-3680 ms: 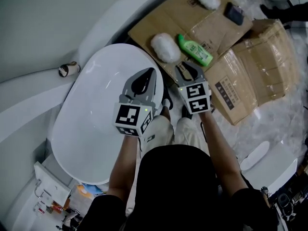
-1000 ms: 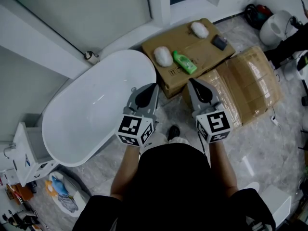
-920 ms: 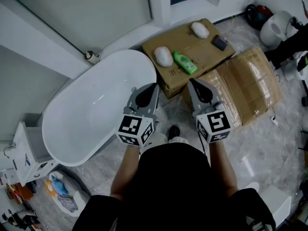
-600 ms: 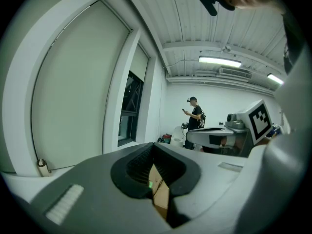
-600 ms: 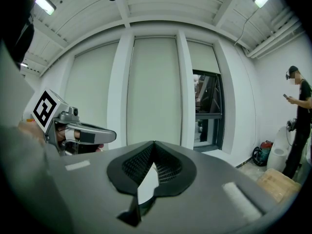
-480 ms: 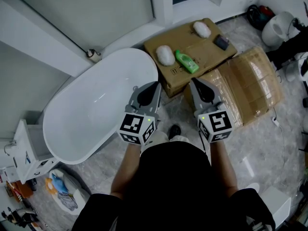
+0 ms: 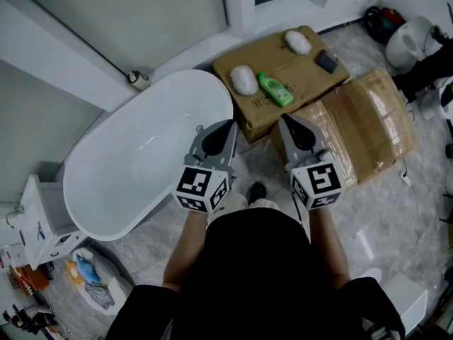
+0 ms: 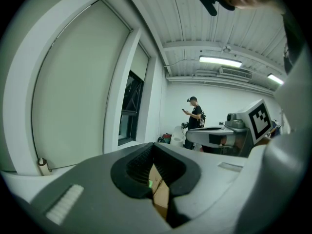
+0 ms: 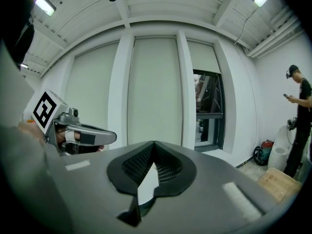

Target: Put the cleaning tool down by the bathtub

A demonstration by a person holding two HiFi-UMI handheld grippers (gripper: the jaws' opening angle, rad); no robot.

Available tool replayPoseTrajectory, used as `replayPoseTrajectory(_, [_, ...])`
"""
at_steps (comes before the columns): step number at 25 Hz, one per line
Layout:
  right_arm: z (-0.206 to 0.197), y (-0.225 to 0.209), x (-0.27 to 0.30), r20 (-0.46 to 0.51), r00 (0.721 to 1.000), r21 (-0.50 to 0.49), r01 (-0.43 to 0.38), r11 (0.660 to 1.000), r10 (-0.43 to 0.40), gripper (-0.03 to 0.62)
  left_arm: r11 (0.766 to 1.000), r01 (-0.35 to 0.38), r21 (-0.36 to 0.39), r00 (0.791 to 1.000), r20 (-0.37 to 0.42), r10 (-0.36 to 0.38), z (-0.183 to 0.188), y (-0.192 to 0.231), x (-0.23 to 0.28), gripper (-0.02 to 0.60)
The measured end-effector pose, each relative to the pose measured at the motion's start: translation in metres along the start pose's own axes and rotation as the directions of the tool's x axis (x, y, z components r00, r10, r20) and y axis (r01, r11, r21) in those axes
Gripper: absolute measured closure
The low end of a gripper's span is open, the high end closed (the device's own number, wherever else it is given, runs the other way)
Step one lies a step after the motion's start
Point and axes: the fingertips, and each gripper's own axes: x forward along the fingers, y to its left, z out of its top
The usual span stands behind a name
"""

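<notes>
A white oval bathtub [image 7: 134, 161] fills the left of the head view. Beside its right end a brown cardboard box [image 7: 294, 66] carries two white fluffy pads [image 7: 244, 80] [image 7: 298, 42], a green bottle [image 7: 274, 89] and a small dark block [image 7: 326, 61]. My left gripper [image 7: 228, 125] hovers over the tub's right rim, shut and empty. My right gripper [image 7: 283, 119] hangs over the floor by the box, shut and empty. In each gripper view, the left gripper [image 8: 153, 147] and the right gripper [image 9: 154, 144] point nearly level, with the jaw tips meeting.
A film-wrapped cardboard box [image 7: 364, 129] lies right of my right gripper. A white cabinet [image 7: 35, 222] stands by the tub's near left end. A small roll [image 7: 133, 77] sits on the ledge behind the tub. A person [image 8: 195, 118] [image 9: 298, 126] stands near the far wall.
Since the oldest frame the head view has pulled back and the two grippers stand further apart. Over the last second the grippers have kept still; only the view has shifted slightly.
</notes>
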Motion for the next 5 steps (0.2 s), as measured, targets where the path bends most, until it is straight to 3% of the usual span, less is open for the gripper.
replayPoseTrajectory(5, [-0.0024, 0.0019, 0.002, -0.013, 1.0, 0.001, -0.002, 1.0, 0.002, 0.586, 1.0, 0.002, -0.002, 1.0, -0.003, -0.002, -0.0018, 0.0016, -0.0005, 0.583])
